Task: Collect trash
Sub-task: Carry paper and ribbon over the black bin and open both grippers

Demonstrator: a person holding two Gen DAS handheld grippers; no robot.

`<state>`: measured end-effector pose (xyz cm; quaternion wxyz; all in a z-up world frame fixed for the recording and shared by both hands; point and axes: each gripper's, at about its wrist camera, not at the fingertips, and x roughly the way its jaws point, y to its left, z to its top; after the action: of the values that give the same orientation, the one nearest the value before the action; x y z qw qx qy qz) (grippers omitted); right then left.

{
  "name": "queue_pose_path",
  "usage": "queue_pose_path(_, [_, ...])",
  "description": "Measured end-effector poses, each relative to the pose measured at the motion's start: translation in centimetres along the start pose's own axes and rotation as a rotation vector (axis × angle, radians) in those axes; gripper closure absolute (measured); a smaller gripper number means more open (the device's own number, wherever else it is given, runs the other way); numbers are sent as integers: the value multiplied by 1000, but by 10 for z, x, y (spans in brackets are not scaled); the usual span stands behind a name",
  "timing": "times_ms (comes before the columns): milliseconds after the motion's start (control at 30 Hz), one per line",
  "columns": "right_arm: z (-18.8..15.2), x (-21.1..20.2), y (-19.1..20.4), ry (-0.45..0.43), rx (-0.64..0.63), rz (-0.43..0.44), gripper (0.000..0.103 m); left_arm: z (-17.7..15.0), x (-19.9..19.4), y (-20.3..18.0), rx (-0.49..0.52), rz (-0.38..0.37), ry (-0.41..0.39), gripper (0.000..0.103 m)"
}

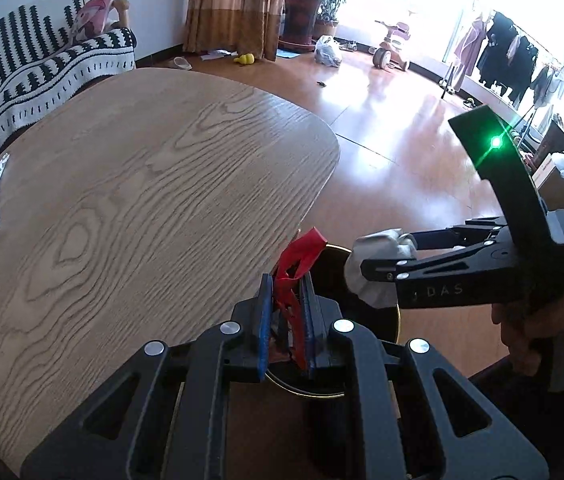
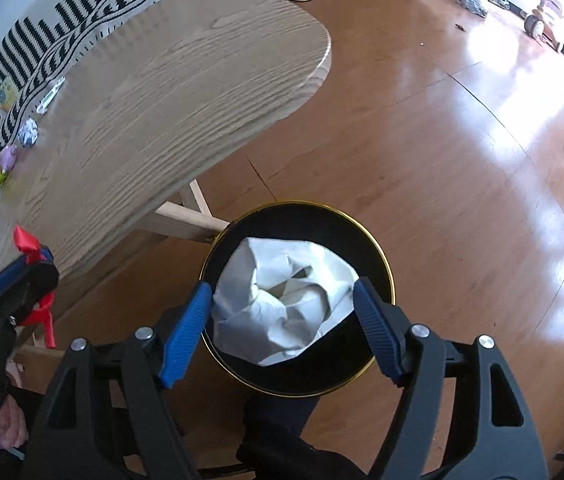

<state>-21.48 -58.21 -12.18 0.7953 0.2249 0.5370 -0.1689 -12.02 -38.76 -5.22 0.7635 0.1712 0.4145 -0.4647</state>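
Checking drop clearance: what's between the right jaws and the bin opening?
Only the crumpled white paper, clamped by the right gripper directly above the black bin. Nothing else in that gap, per the right wrist view.

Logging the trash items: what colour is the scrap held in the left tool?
Red scrap, clamped in the left tool; clearest in the left wrist view.
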Motion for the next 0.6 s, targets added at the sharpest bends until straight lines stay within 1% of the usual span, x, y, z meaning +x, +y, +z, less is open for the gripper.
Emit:
queue_pose_path(100, [1,-3,-2,-13,12,-1,25,-2,4,-1,-1,-8,11,90])
queue_pose_path(200, [2,-6,-2,-27,20,-2,25,-1,8,-1,2,-15,20,90])
queue_pose_path(367, [4,-13,-7,-55,49,5,20,-2,19,-6,6,-54,50,90])
queue_pose_path(600, [3,-26,-20,-113,112,-9,19,-3,36,-16,19,-117,76,90])
